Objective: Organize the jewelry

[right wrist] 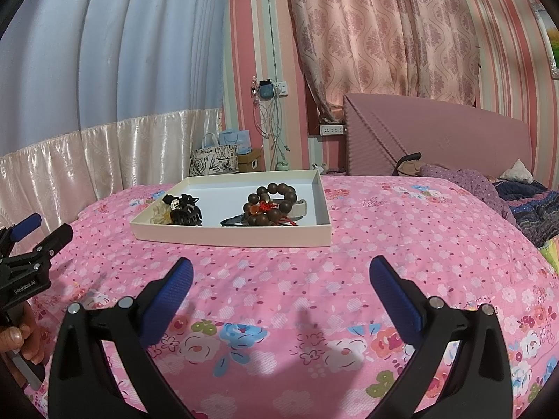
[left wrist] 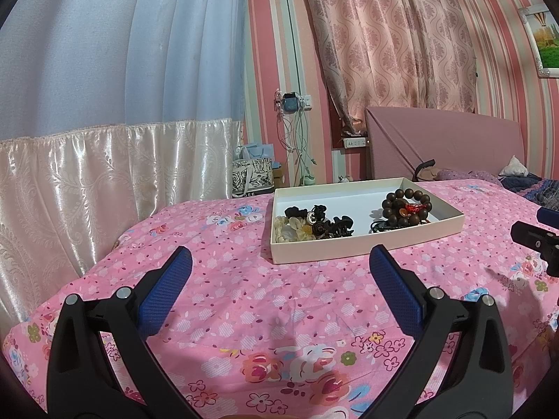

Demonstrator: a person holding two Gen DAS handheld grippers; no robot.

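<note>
A shallow white tray (left wrist: 353,251) sits on the pink floral bedspread, also in the right wrist view (right wrist: 230,235). Its left part holds black hair clips (left wrist: 335,227) and pale beads (left wrist: 293,228); its right part holds a brown wooden bead bracelet (left wrist: 407,206) with a red cord, also seen from the right (right wrist: 272,206). My left gripper (left wrist: 279,262) is open and empty, hovering over the bed short of the tray. My right gripper (right wrist: 281,272) is open and empty, also short of the tray. The left gripper shows at the left edge of the right wrist view (right wrist: 42,234).
The pink headboard (left wrist: 443,146) and rumpled bedding (right wrist: 524,206) lie at the far right. Bags (left wrist: 253,174) stand on the floor beyond the bed's far edge. Curtains hang behind. The bedspread (right wrist: 401,230) stretches around the tray.
</note>
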